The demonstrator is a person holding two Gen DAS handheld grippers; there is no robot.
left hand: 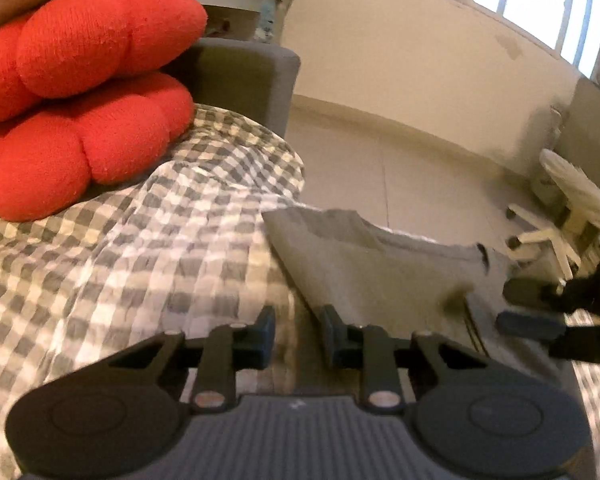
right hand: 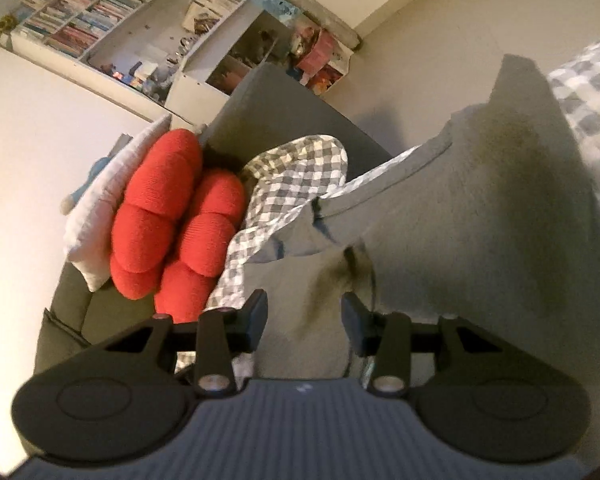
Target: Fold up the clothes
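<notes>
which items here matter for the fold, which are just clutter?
In play:
grey garment, lying on the checked cover
left tool
right tool
checked cover, the surface it lies on

Clutter:
red cushions
white pillow
bookshelf
white swivel chair

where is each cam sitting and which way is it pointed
Left wrist: rides the left gripper, angled down over the checked cover toward the floor and window wall; its own two fingers show, the right gripper enters at the right edge.
Right wrist: rides the right gripper, tilted, looking over the grey garment toward the bookshelf; only its own fingers show.
Shared: the red cushions, checked cover, grey garment and grey sofa arm.
</notes>
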